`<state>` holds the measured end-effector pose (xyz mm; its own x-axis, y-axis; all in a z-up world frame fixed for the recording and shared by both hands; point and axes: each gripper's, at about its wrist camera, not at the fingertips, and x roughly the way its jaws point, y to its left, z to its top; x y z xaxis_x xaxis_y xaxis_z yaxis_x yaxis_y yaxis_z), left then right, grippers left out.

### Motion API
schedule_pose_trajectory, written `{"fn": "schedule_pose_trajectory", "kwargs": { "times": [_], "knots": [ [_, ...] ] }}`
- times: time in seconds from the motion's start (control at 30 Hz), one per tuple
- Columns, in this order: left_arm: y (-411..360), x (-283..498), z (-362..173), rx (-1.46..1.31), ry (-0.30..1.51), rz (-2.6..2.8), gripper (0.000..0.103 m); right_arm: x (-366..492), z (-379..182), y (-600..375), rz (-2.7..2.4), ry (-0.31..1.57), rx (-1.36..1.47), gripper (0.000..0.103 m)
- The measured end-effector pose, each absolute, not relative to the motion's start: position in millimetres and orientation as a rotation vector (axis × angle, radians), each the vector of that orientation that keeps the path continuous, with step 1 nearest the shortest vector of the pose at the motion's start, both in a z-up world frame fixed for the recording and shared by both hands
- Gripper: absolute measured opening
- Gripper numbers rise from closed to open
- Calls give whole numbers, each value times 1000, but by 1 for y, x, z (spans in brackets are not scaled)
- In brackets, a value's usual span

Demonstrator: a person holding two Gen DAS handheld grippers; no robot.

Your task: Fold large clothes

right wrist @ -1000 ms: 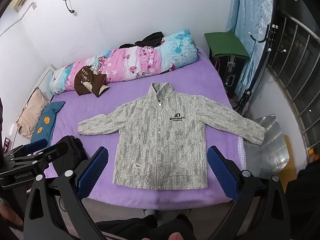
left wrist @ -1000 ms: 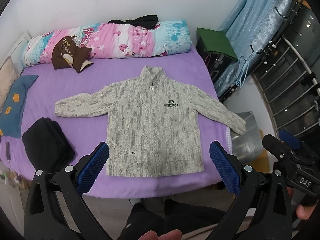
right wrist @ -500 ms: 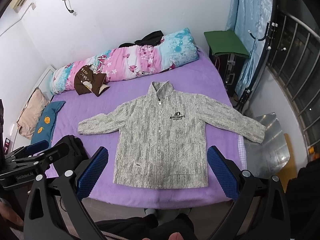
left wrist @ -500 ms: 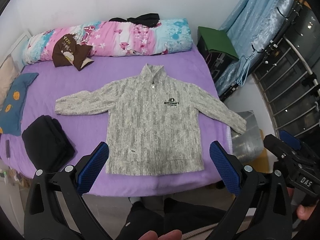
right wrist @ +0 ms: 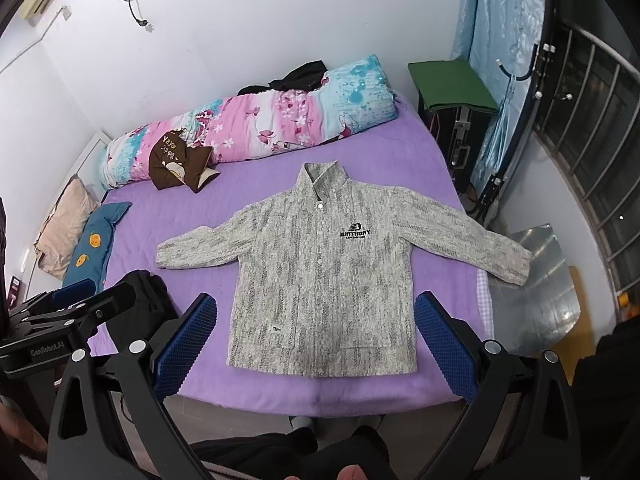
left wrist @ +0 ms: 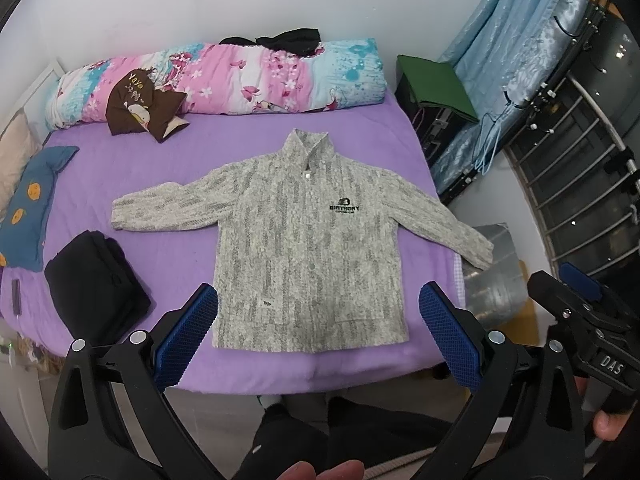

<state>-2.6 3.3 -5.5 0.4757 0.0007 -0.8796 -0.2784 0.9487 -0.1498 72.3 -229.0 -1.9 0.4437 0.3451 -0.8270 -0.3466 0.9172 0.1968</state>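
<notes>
A: While we hold both tools above the near edge of the purple bed (left wrist: 120,168), the grey jacket (left wrist: 308,248) lies flat in the middle, front up, sleeves spread.

B: Chest print?

A: "BIRTHDAY", black; the smaller line under it we can't read. Tiny hem label (right wrist: 276,329) too, unreadable.

B: Tongs?

A: Left gripper (left wrist: 318,330) spread wide, empty. Right gripper (right wrist: 314,338) spread wide, empty. We read "DAS" on the right tool, "GenRobot.AI" on the left.

B: Else?

A: Brown cushion (left wrist: 140,108) says "Yaya"; folded black garment (left wrist: 94,280) left of the jacket.
</notes>
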Motion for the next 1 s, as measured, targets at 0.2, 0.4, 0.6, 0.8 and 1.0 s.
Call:
{"fn": "schedule_pose_trajectory", "kwargs": {
  "times": [0.2,0.4,0.6,0.8,1.0],
  "knots": [
    [4,-4,-5,-291,1067,170,97,72,-2,-228,433,1029,-2,97],
    [6,-5,-3,-319,1032,164,97,75,-4,-229,451,1042,-10,97],
    [23,-3,-14,-527,1001,174,97,81,-9,-223,492,1043,-59,97],
    [31,-4,-25,-595,983,259,97,93,-23,-206,594,1048,-140,97],
    [66,-10,-45,-715,960,363,97,99,-44,-166,702,1049,-239,97]
  ]
}}
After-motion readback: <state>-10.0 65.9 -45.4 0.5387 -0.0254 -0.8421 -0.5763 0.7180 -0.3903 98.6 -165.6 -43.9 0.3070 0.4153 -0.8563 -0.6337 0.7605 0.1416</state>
